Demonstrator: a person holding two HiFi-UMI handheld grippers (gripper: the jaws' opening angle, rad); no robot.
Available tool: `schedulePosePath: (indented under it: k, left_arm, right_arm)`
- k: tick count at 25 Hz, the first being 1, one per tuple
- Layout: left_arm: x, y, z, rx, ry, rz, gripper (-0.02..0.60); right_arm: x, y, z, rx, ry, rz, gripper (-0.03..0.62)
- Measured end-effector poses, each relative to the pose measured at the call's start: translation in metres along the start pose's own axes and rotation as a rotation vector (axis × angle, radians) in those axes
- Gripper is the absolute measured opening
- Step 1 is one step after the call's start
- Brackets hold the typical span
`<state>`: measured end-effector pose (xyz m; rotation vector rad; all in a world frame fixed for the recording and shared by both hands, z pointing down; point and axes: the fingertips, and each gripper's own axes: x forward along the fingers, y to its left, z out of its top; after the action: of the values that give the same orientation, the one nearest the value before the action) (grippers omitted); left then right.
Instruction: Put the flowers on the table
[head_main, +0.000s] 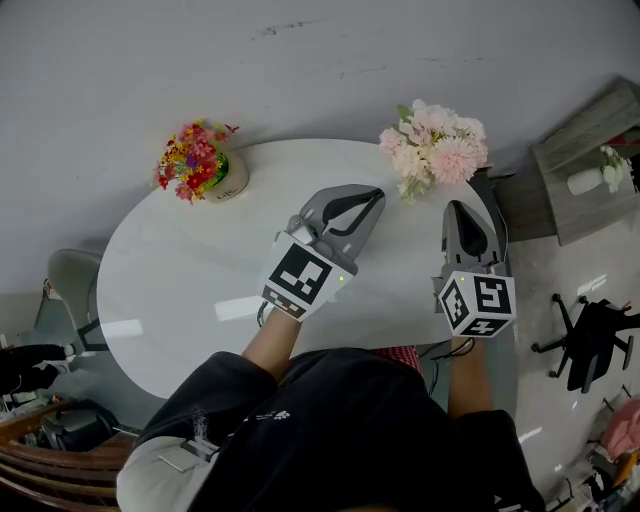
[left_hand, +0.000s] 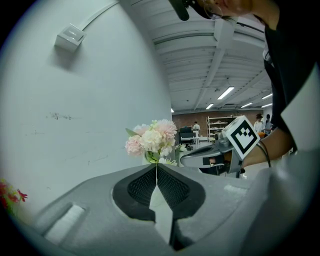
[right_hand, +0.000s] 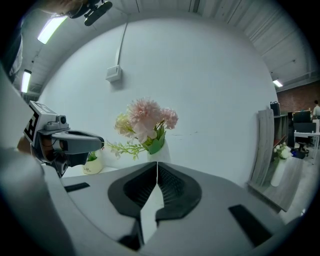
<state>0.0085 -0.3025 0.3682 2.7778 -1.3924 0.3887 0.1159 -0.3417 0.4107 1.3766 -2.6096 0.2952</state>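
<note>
Flowers (head_main: 433, 148): a pink bunch in a white vase (right_hand: 159, 151), standing on the table (head_main: 200, 270) at its far right edge, so placement appears complete. A second posy (head_main: 200, 160) sits at the far left, well apart. Left gripper (head_main: 372, 197) and right gripper (head_main: 460, 215) both hover near the bunch, jaws closed tip to tip with nothing between them. Handling, as judged: light but top-heavy, with soft blooms that would crush and a stiff, smooth vase that may slip. Take hold on the vase body below the blooms (never on the stems). Long axis is upright, blooms uppermost, with one green sprig trailing out sideways.
</note>
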Motion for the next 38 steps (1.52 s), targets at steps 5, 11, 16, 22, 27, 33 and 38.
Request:
schedulePosePath:
  k: [5, 11, 16, 22, 27, 33, 38]
  left_arm:
    - [-0.002, -0.004, 0.001, 0.000, -0.006, -0.007, -0.002]
    - [-0.006, -0.008, 0.004, 0.005, -0.013, -0.011, -0.002]
    - [-0.010, -0.010, 0.005, 0.011, -0.014, -0.017, -0.002]
    - [-0.012, -0.012, 0.005, 0.015, -0.014, -0.021, -0.002]
    - [-0.014, -0.015, 0.008, 0.021, -0.022, -0.028, -0.002]
    - [-0.018, -0.020, 0.012, 0.029, -0.033, -0.037, -0.002]
    - [-0.022, -0.023, 0.013, 0.032, -0.037, -0.043, -0.002]
  right_arm:
    - [-0.006, 0.003, 0.005, -0.003, -0.006, -0.001, 0.015]
    - [-0.014, 0.007, 0.011, -0.002, -0.022, -0.006, 0.012]
    - [-0.019, 0.012, 0.014, 0.003, -0.027, -0.008, 0.012]
    - [-0.024, 0.020, 0.021, 0.014, -0.053, 0.013, 0.011]
    - [-0.029, 0.028, 0.032, 0.001, -0.068, 0.033, 0.011]
    - [-0.034, 0.036, 0.039, -0.022, -0.078, 0.036, 0.011]
    - [-0.037, 0.042, 0.040, -0.016, -0.080, 0.040, 0.011]
